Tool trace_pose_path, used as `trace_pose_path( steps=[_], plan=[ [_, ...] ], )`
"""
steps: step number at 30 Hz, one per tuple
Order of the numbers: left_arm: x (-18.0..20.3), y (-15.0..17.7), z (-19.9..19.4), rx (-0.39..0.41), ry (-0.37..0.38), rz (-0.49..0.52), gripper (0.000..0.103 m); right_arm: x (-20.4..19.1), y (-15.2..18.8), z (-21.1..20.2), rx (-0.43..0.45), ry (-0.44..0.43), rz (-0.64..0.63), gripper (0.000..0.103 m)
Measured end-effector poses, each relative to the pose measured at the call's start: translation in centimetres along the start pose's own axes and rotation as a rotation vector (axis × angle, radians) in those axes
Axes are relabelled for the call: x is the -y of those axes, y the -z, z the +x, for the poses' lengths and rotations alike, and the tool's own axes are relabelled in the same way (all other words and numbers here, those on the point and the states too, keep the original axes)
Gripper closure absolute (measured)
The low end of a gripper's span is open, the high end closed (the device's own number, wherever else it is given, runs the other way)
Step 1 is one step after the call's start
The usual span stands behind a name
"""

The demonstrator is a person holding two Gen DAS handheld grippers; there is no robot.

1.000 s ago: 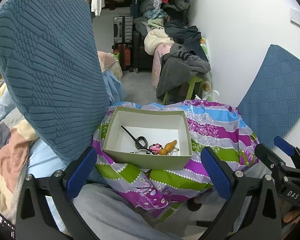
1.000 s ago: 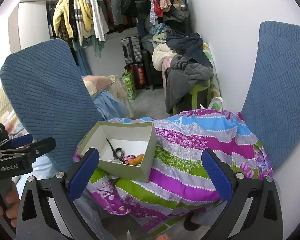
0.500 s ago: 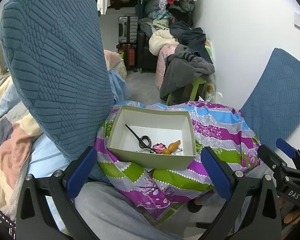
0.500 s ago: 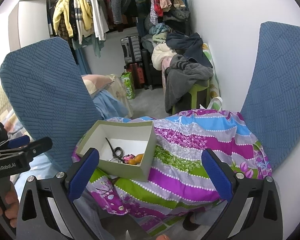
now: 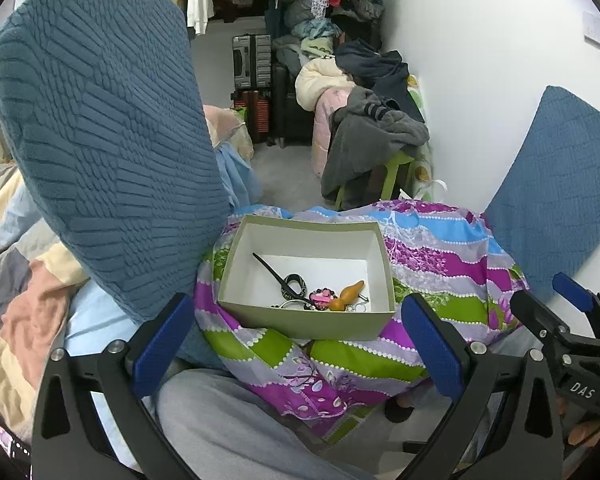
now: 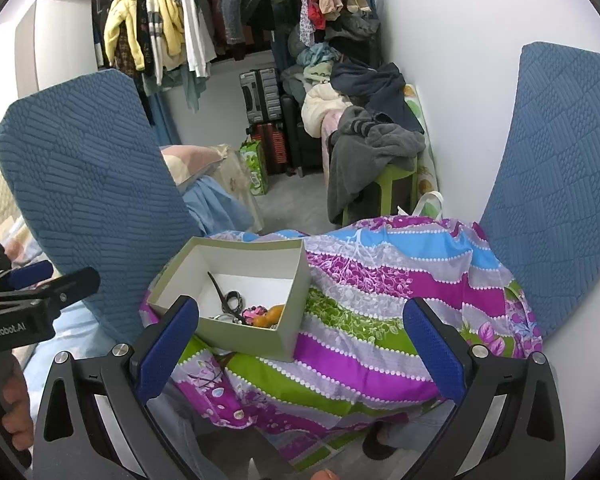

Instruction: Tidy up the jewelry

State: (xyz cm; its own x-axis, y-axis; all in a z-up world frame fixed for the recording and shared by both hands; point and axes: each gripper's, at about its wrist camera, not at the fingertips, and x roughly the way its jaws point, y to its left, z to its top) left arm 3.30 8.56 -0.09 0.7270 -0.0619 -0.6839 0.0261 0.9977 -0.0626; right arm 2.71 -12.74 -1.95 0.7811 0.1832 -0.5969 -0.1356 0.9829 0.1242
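Cluttered bedroom, clothes on a rail at the back; up close, the left gripper [image 5: 294, 344] and right gripper [image 6: 300, 344] both hang with jaws spread wide and nothing between them, just short of a striped cloth [image 5: 440, 264] draped over a low mound. On the cloth's left part sits an open box [image 5: 308, 324], and heaped in its near corner lie a black hair stick [image 5: 270, 270], a pink charm [image 5: 321, 296], an orange gourd [image 5: 346, 292] and some rings too small to sort out. Blue cushions [image 6: 88, 200] stand on either side.
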Motion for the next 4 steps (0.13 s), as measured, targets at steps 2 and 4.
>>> trace_pose_path(
  steps=[2, 4],
  plan=[
    [-0.04, 0.00, 0.02, -0.002, -0.002, 0.002, 0.000, 0.13, 0.03, -0.12, 0.000, 0.000, 0.003, 0.000],
    [-0.05, 0.04, -0.01, -0.002, -0.005, 0.008, 0.000, 0.13, 0.02, -0.12, 0.002, 0.000, -0.001, 0.000]
  ],
)
